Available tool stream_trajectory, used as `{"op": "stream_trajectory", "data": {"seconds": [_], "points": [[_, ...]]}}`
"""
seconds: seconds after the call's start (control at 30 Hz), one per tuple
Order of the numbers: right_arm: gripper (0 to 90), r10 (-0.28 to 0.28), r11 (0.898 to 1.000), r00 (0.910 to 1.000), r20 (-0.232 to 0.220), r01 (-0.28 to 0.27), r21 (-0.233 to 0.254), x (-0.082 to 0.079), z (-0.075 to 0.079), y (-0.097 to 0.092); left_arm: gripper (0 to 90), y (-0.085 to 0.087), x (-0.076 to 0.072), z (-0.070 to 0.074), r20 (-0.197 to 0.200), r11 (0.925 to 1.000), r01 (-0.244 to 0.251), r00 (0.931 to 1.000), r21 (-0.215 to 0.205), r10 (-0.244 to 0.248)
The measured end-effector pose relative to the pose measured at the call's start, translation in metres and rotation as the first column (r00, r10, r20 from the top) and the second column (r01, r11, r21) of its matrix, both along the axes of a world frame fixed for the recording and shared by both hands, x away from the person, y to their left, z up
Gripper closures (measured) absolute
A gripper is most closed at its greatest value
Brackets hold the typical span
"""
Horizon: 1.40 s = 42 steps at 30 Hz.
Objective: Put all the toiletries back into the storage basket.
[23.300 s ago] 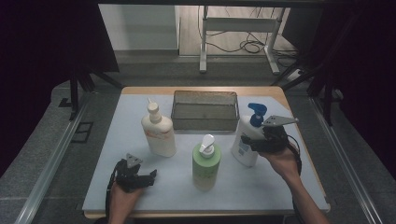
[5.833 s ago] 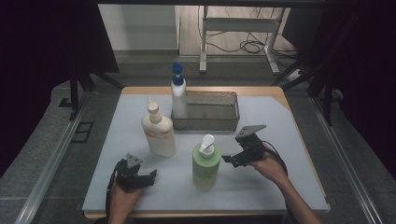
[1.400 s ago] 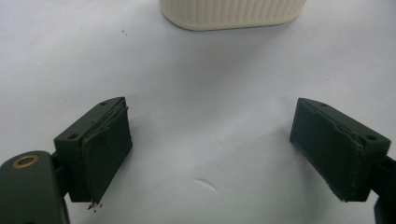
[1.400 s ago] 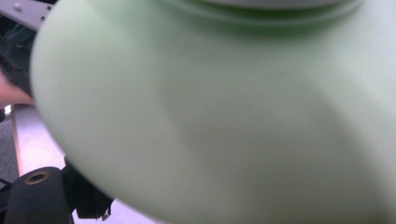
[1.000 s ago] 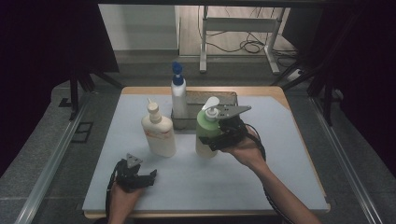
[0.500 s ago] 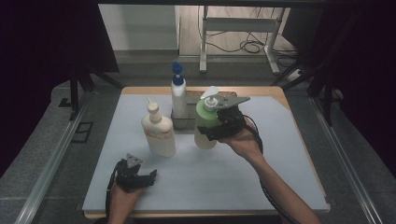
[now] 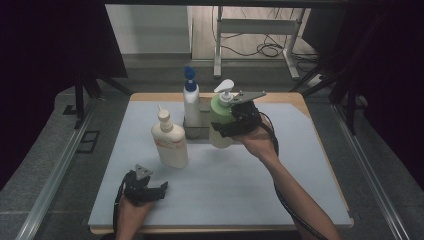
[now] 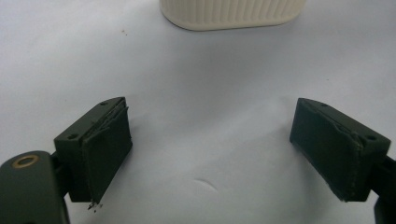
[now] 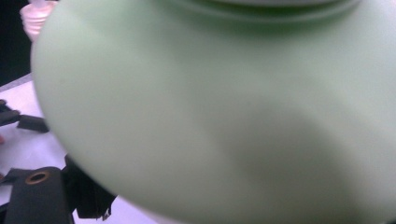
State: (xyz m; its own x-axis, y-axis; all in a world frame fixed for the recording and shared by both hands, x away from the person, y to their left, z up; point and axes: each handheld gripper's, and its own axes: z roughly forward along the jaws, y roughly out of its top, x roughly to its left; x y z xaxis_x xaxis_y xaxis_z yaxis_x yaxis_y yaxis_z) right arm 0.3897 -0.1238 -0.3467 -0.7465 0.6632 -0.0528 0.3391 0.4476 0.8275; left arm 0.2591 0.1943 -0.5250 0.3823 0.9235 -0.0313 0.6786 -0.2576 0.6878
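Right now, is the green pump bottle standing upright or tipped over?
Upright. The green pump bottle is held in the right gripper with its white pump head on top, just in front of the wire basket.

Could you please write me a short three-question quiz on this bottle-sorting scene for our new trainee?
1. Which bottle does the right gripper hold?
2. True or false: the left gripper is closed on the cream bottle.
3. Which bottle already stands in the wire basket: A) the white bottle with the blue pump, B) the cream bottle, C) none?

Key
1. The green pump bottle, lifted off the mat beside the basket.
2. False: its jaws stand open on the bare mat, and the cream bottle stands apart ahead of them.
3. A.
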Motion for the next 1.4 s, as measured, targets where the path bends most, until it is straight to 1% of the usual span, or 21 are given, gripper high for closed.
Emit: {"op": "stream_trajectory", "data": {"seconds": [0.17, 0.3, 0.7, 0.83, 1.0, 1.07, 1.4], "points": [[12.0, -0.021, 1.000, 0.9998, -0.003, 0.021, 0.003, 0.008, 0.001, 0.002, 12.1, 0.000, 0.000, 0.000, 0.000, 1.0000, 0.000, 1.0000, 0.000, 0.000], [12.0, -0.037, 0.999, 0.9993, 0.005, 0.037, -0.009, 0.014, 0.003, 0.005, 12.1, 0.000, 0.000, 0.000, 0.000, 1.0000, 0.001, 1.0000, 0.000, -0.001], [12.0, -0.072, 0.997, 0.9972, 0.019, 0.072, -0.006, 0.030, 0.006, 0.011, 12.1, 0.000, 0.000, 0.000, -0.001, 1.0000, 0.001, 1.0000, 0.000, -0.001], [12.0, -0.088, 0.996, 0.9958, 0.025, 0.088, -0.010, 0.036, 0.006, 0.013, 12.1, 0.000, 0.000, 0.000, -0.001, 1.0000, 0.000, 1.0000, 0.000, 0.000], [12.0, -0.108, 0.994, 0.9940, 0.018, 0.108, -0.001, 0.043, 0.006, 0.012, 12.1, 0.000, 0.000, 0.000, -0.001, 1.0000, 0.001, 1.0000, 0.000, -0.001], [12.0, -0.116, 0.993, 0.9931, 0.017, 0.116, -0.004, 0.046, 0.006, 0.012, 12.1, 0.000, 0.000, 0.000, -0.001, 1.0000, 0.001, 1.0000, 0.000, -0.001], [12.0, -0.147, 0.989, 0.9889, 0.026, 0.147, -0.004, 0.060, 0.006, 0.016, 12.1, 0.000, 0.000, 0.000, -0.001, 1.0000, 0.001, 1.0000, -0.002, -0.001]]}}
